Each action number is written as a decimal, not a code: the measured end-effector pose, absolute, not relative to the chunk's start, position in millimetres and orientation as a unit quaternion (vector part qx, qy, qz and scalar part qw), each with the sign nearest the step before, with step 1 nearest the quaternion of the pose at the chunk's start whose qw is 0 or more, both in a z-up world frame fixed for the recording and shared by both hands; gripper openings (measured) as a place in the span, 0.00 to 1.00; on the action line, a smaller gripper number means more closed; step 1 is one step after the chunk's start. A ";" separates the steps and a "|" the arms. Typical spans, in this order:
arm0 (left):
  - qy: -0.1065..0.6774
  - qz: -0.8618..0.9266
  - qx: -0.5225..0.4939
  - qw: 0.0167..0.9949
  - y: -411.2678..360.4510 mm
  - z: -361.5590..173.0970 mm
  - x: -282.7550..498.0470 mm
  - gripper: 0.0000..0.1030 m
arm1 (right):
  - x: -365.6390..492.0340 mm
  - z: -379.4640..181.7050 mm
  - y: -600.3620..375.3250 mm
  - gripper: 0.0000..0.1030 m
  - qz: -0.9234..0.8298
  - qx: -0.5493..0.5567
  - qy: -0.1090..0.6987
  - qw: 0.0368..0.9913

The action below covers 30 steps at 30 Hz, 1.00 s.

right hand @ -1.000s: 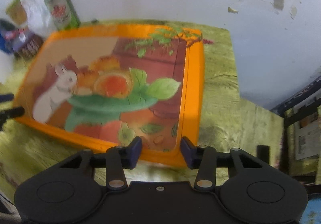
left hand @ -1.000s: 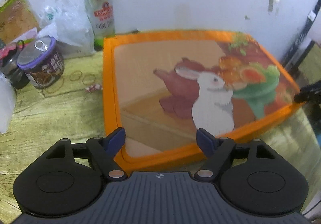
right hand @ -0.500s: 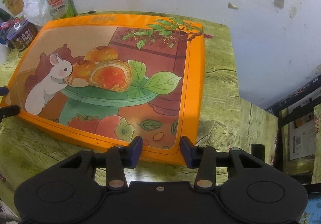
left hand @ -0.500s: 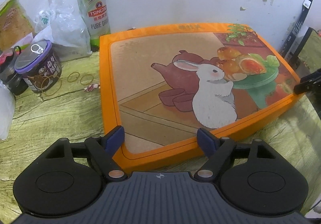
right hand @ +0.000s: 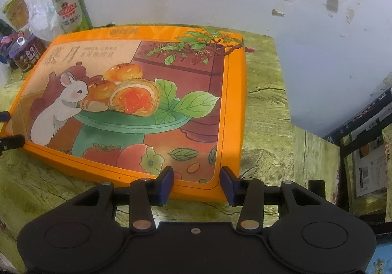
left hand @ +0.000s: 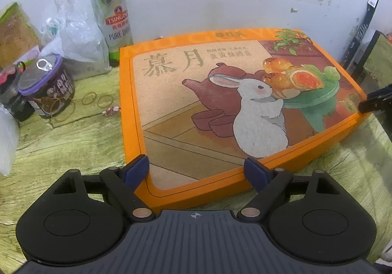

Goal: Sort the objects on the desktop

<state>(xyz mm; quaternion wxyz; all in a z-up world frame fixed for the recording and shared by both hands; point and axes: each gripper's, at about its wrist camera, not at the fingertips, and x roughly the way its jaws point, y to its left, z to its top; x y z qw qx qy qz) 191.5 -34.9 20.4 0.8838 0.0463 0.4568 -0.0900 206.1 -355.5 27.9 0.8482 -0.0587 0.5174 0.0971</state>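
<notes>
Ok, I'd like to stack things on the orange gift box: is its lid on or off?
On. The orange gift box lies flat on the table, its printed lid seated all round; the seam along its side shows no gap.

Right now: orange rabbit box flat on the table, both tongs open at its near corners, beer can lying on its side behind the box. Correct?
One thing is off: the beer can stands upright against the wall, as the left wrist view shows. The rest holds: the orange rabbit box lies flat on the table, with the left tongs and right tongs open at its near corners.
</notes>
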 end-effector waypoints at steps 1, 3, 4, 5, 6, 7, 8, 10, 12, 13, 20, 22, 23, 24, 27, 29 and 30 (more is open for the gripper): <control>0.456 -0.088 0.046 0.884 -35.4 22.8 189.5 0.85 | 204.4 29.5 -356.5 0.41 0.093 -0.050 0.518 0.849; 0.443 -0.090 0.038 0.891 -34.7 33.8 180.6 0.92 | 194.5 35.9 -358.0 0.50 0.084 -0.022 0.521 0.849; 0.432 -0.089 0.034 0.897 -34.7 41.2 174.8 0.98 | 186.4 40.6 -358.0 0.56 0.080 -0.007 0.518 0.852; 0.421 -0.087 0.030 0.902 -34.7 48.6 169.1 0.99 | 177.1 45.5 -357.3 0.68 0.076 0.007 0.513 0.855; 0.413 -0.084 0.021 0.907 -34.4 55.3 164.2 1.00 | 167.9 49.6 -355.4 0.79 0.070 0.019 0.511 0.857; 0.404 -0.080 0.012 0.911 -34.1 62.1 159.3 1.00 | 158.9 52.4 -352.1 0.82 0.066 0.031 0.511 0.856; 0.395 -0.077 0.004 0.915 -33.9 68.8 154.5 1.00 | 150.9 54.8 -348.3 0.83 0.062 0.039 0.514 0.855; 0.387 -0.061 -0.013 0.920 -34.4 79.1 150.4 1.00 | 139.8 57.1 -337.0 0.83 0.051 0.045 0.526 0.848; 0.384 -0.045 -0.026 0.922 -35.6 87.1 149.4 1.00 | 133.5 60.0 -326.0 0.83 0.038 0.048 0.535 0.843; 0.384 -0.037 -0.031 0.922 -36.3 90.5 149.7 1.00 | 131.0 61.7 -320.0 0.83 0.033 0.049 0.537 0.841; 0.417 -0.013 -0.040 0.908 -42.7 95.9 152.8 1.00 | 121.4 75.8 -285.3 0.84 0.017 -0.005 0.522 0.853; 0.426 -0.016 -0.040 0.904 -44.4 94.1 151.9 1.00 | 119.3 77.1 -279.5 0.84 0.012 -0.015 0.520 0.854; 0.429 -0.019 -0.039 0.902 -45.5 93.8 151.0 1.00 | 118.3 77.6 -277.1 0.84 0.011 -0.018 0.519 0.855; 0.430 -0.018 -0.035 0.902 -46.7 93.8 150.5 1.00 | 117.5 77.9 -275.0 0.84 0.012 -0.019 0.519 0.854; 0.432 -0.014 -0.020 0.901 -50.2 94.4 149.1 1.00 | 115.1 80.1 -269.0 0.84 0.017 -0.022 0.520 0.854; 0.430 -0.010 -0.011 0.903 -52.3 95.9 147.8 1.00 | 113.6 82.1 -264.5 0.84 0.020 -0.029 0.517 0.855; 0.427 -0.010 -0.009 0.904 -52.9 97.1 146.9 1.00 | 112.8 83.1 -262.4 0.84 0.022 -0.033 0.516 0.856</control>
